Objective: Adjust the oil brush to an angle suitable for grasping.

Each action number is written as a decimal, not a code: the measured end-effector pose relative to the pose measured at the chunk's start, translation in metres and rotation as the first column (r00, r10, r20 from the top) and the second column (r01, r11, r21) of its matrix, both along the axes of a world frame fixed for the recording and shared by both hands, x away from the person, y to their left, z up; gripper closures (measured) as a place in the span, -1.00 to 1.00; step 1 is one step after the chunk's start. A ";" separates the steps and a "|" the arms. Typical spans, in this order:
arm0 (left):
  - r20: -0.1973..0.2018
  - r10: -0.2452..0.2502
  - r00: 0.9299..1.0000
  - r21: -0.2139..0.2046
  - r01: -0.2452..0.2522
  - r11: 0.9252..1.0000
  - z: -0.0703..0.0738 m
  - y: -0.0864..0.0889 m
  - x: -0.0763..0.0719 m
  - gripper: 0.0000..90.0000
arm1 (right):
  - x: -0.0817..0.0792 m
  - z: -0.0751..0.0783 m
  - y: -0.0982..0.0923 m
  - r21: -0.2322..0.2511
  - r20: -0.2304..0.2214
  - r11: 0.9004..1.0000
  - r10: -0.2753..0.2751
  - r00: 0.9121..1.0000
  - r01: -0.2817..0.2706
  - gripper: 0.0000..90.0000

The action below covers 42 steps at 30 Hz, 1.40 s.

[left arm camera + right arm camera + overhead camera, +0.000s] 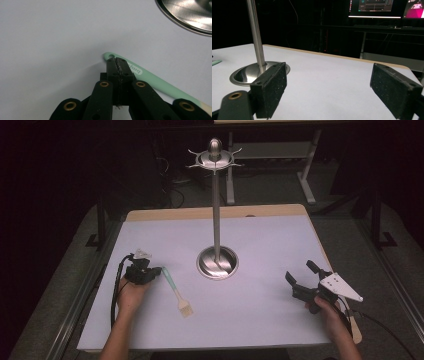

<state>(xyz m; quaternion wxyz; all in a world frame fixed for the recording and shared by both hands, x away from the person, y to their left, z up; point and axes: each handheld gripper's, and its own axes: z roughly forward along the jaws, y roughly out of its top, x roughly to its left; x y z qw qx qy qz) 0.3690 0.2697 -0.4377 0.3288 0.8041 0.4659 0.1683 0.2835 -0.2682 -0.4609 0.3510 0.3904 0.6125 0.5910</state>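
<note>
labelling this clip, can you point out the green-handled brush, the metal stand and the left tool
green-handled brush [171,281]: high view, on the green handle.
metal stand [216,220]: high view, midway up the upright pole.
left tool [117,65]: left gripper view, at the closed tips, at the handle's holed end.

Matt mint plastic brush handle, glossy polished metal stand, smooth matt white tabletop.

Mint-handled pastry brush flat on table
</note>
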 end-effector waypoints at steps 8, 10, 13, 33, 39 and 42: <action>-0.008 -0.016 1.000 0.014 0.016 1.000 -0.004 -0.007 0.001 0.99 | 0.000 0.000 0.000 -0.001 0.001 1.000 -0.001 1.000 0.001 -0.70; -0.001 -0.016 1.000 0.013 0.016 1.000 -0.004 -0.008 0.001 0.99 | 0.000 0.000 0.000 -0.001 0.001 1.000 0.000 1.000 0.000 -0.70; 0.000 -0.022 1.000 0.002 0.022 1.000 -0.005 -0.010 0.002 0.99 | 0.000 0.000 0.000 0.000 0.001 1.000 0.002 1.000 -0.002 -0.70; 0.014 -0.099 0.995 -0.044 0.100 0.994 -0.006 -0.035 0.014 1.00 | 0.000 0.000 0.000 -0.006 0.000 1.000 0.000 1.000 0.000 -0.70; 0.010 -0.107 0.994 -0.044 0.107 0.993 -0.006 -0.040 0.015 1.00 | 0.000 0.000 0.000 -0.003 0.000 1.000 -0.001 1.000 0.001 -0.70; 0.006 -0.130 0.992 -0.019 0.130 0.991 -0.004 -0.050 0.017 1.00 | 0.000 0.000 0.000 0.000 -0.002 1.000 -0.001 1.000 0.001 -0.70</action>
